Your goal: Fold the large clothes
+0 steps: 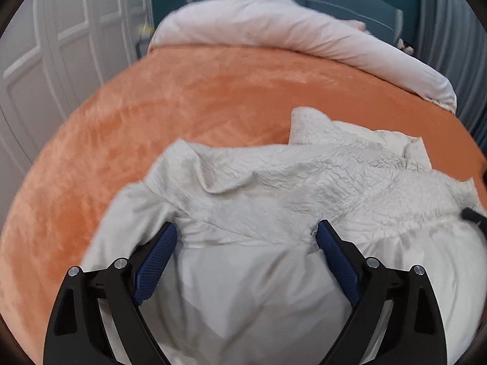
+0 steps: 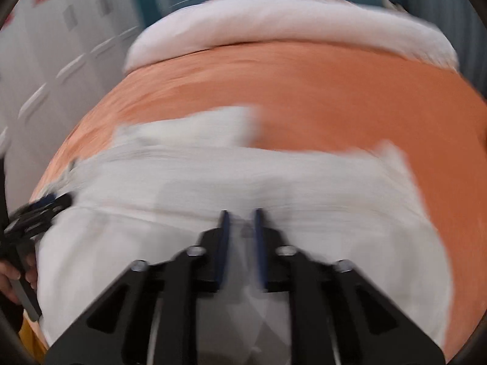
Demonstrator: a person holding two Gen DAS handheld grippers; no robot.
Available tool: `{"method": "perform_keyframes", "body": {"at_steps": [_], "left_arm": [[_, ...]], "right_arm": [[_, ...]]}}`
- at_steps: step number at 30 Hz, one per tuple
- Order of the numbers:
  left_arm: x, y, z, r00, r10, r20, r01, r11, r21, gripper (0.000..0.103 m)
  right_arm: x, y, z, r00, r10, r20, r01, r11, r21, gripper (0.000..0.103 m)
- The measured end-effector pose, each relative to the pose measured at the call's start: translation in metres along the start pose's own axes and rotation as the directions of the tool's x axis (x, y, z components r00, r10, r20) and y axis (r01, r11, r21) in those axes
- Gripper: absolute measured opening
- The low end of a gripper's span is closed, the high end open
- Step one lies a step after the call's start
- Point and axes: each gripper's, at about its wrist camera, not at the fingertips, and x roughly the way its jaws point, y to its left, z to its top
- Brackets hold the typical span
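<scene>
- The left gripper [image 1: 246, 234] has its fingers [image 1: 158, 261] spread wide apart over the cream coat [image 1: 274, 182], and they pinch nothing.
- The right gripper [image 2: 241, 222] has its fingers [image 2: 223, 243] squeezed close, with a bit of the coat's cloth between them. The picture is blurry, so I cannot tell how much cloth they hold.
- The coat lies crumpled on the orange bed cover [image 1: 182, 97], near the front edge of the bed. One fluffy part sticks up toward the far side.
- Only one side looks pinched, I think. If that side is pulled, the coat could drag and bunch up, not fold flat.
- The pinch looks small. The thick cloth could slip out.
- The wrinkles could get folded in and make a lumpy pile.
- The coat is near the bed's edge, so a hard tug could slide it off.
- The rolled pale duvet [image 1: 274, 30] lies well apart, at the far end.
</scene>
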Motion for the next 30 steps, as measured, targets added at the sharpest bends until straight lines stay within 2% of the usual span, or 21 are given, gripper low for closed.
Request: {"method": "perform_keyframes", "body": {"at_steps": [1,3,4,6,8,11,14,19,20,21,22,23,25,27,28,30], "left_arm": [[-0.007,0.000,0.001,0.999,0.013,0.029,-0.013,1.000,-0.001,0.092],[-0.020,0.008,0.007,0.988,0.117,0.099,-0.114,0.993,-0.038,0.090],[-0.022,0.014,0.010,0.982,0.151,0.114,-0.145,0.988,-0.062,0.090],[-0.004,0.032,0.020,0.982,0.177,0.061,-0.170,0.980,-0.107,0.090],[0.029,0.046,0.019,0.980,0.198,-0.036,-0.200,0.973,-0.111,0.091],[0.052,0.063,0.008,0.988,0.132,-0.085,-0.147,0.969,-0.201,0.097],[0.063,0.065,0.004,0.987,0.137,-0.089,-0.155,0.956,-0.249,0.098],[0.062,0.059,0.003,0.981,0.163,-0.102,-0.183,0.955,-0.233,0.098],[0.056,0.058,0.006,0.979,0.176,-0.106,-0.196,0.955,-0.224,0.096],[0.045,0.056,0.009,0.976,0.193,-0.101,-0.210,0.955,-0.210,0.092],[0.030,0.052,0.013,0.976,0.200,-0.087,-0.214,0.955,-0.203,0.085],[0.014,0.048,0.018,0.979,0.192,-0.063,-0.201,0.958,-0.202,0.085],[-0.008,0.034,0.029,0.990,0.140,-0.010,-0.139,0.973,-0.183,0.087],[-0.012,0.012,0.044,0.994,0.112,-0.012,-0.113,0.985,-0.131,0.087],[-0.007,0.004,0.049,0.995,0.102,-0.024,-0.104,0.988,-0.114,0.087],[0.016,-0.010,0.055,0.990,0.124,-0.064,-0.130,0.988,-0.087,0.087]], "right_arm": [[-0.003,-0.019,-0.003,1.000,-0.011,0.001,0.011,0.999,0.037,0.000],[-0.014,-0.056,-0.010,1.000,-0.019,0.013,0.017,0.992,0.124,0.000],[-0.017,-0.063,-0.012,0.998,-0.056,0.021,0.052,0.988,0.145,0.000],[-0.026,-0.075,-0.014,0.993,-0.111,0.045,0.101,0.975,0.196,0.000],[-0.022,-0.089,-0.016,0.990,-0.131,0.046,0.116,0.962,0.248,0.000],[-0.001,-0.094,-0.021,0.993,-0.119,0.020,0.108,0.954,0.280,0.000],[0.007,-0.088,-0.024,0.987,-0.156,0.030,0.145,0.961,0.234,0.000],[0.003,-0.094,-0.021,0.989,-0.144,0.021,0.134,0.959,0.249,0.000],[-0.002,-0.088,-0.016,0.985,-0.174,0.005,0.168,0.957,0.235,0.000],[-0.007,-0.083,-0.010,0.977,-0.213,0.000,0.208,0.954,0.216,0.005],[-0.024,-0.064,-0.001,0.973,-0.226,0.037,0.216,0.960,0.179,0.005],[-0.037,-0.045,0.008,0.979,-0.179,0.092,0.166,0.976,0.141,0.005],[-0.051,-0.008,0.020,0.985,-0.104,0.141,0.096,0.994,0.059,0.005],[-0.044,0.044,0.035,0.994,0.002,0.106,0.004,0.999,-0.054,0.007],[-0.031,0.073,0.040,0.997,0.054,0.060,-0.048,0.993,-0.106,0.007],[-0.006,0.106,0.043,0.996,0.085,0.002,-0.084,0.982,-0.167,0.007]]}}
